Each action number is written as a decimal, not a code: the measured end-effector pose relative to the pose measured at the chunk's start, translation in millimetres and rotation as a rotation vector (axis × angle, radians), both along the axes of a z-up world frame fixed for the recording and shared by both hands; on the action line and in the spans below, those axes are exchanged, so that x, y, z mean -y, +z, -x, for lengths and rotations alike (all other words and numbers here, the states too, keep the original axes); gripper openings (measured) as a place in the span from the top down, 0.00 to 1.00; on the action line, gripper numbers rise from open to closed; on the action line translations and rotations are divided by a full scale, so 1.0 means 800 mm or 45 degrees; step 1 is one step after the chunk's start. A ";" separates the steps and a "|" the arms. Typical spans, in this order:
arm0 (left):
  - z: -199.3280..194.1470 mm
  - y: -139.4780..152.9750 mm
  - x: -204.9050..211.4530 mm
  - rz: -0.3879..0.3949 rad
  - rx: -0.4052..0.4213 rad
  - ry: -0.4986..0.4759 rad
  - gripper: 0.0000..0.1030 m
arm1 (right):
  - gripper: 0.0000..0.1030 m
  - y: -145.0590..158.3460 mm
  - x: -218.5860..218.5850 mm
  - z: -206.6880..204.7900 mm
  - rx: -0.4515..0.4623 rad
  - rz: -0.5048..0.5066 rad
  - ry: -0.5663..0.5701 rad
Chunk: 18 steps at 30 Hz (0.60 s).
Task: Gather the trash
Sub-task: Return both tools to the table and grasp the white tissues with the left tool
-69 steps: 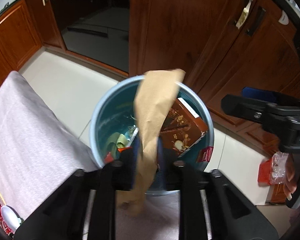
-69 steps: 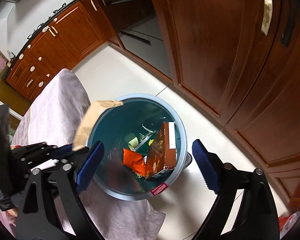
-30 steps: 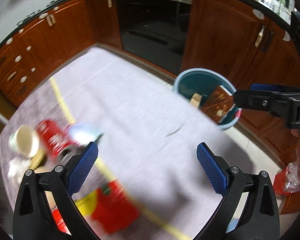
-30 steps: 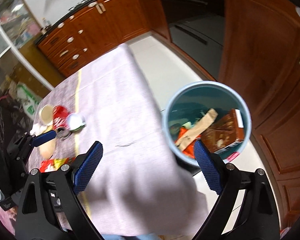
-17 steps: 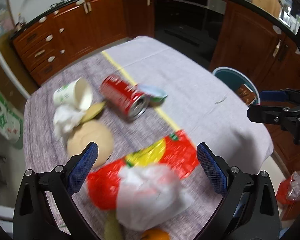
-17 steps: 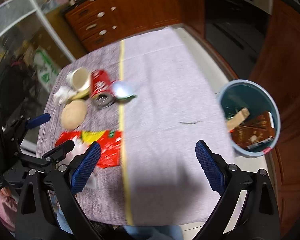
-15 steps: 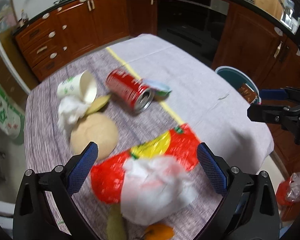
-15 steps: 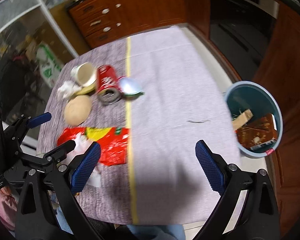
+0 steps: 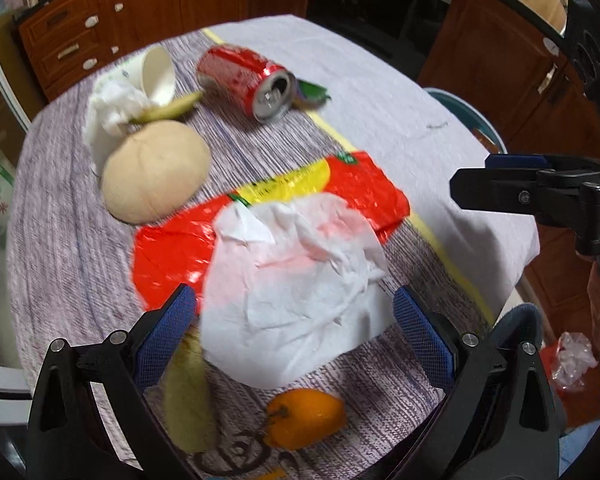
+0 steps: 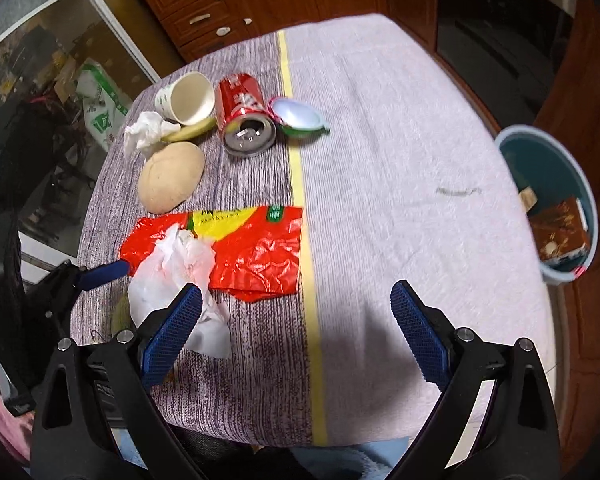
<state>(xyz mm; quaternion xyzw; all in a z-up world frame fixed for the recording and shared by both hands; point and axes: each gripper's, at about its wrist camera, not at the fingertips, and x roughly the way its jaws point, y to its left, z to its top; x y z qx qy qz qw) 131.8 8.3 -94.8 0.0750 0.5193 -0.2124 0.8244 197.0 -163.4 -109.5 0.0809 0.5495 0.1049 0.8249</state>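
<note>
My left gripper point(image 9: 296, 328) is open, its jaws either side of a crumpled white tissue point(image 9: 296, 276) that lies on a red and yellow wrapper point(image 9: 352, 184). The same tissue point(image 10: 172, 276) and wrapper point(image 10: 260, 256) show in the right wrist view. My right gripper point(image 10: 296, 336) is open and empty above the tablecloth. On the table lie a red soda can point(image 9: 244, 80), a paper cup point(image 9: 156, 72), another white tissue point(image 9: 108, 108), a beige bun-like lump point(image 9: 156, 176), a green lid point(image 10: 298, 118), an orange fruit point(image 9: 304, 416) and a yellowish peel point(image 9: 188, 396).
A blue trash bin point(image 10: 580, 184) holding a brown box point(image 10: 558, 232) stands on the floor past the table's right edge. Wooden cabinets point(image 9: 100, 20) and a dark oven front point(image 10: 500, 40) ring the table. A yellow stripe point(image 10: 304, 220) runs along the cloth.
Both grippers swung away from the bin, where the brown paper dropped in, and over to the table. The left gripper has come down close around the white tissue.
</note>
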 end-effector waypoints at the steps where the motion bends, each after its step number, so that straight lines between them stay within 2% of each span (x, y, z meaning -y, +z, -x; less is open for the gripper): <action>1: 0.000 -0.002 0.003 0.000 -0.004 -0.004 0.04 | 0.11 -0.004 -0.001 0.001 -0.010 -0.005 -0.001; 10: 0.003 -0.015 0.023 -0.037 -0.004 0.010 0.04 | 0.11 -0.018 0.006 0.002 -0.035 -0.035 -0.012; 12: 0.003 -0.016 0.025 -0.049 0.005 0.006 0.08 | 0.11 -0.020 0.009 0.001 -0.040 -0.041 -0.022; 15: 0.002 -0.023 0.029 -0.089 -0.001 0.008 0.24 | 0.11 -0.023 0.012 0.001 -0.045 -0.051 -0.028; 16: 0.001 -0.025 0.029 -0.101 -0.004 0.011 0.34 | 0.11 -0.024 0.012 0.002 -0.046 -0.051 -0.028; 18: 0.002 -0.026 0.029 -0.132 0.022 0.016 0.45 | 0.11 -0.026 0.011 0.004 -0.051 -0.055 -0.025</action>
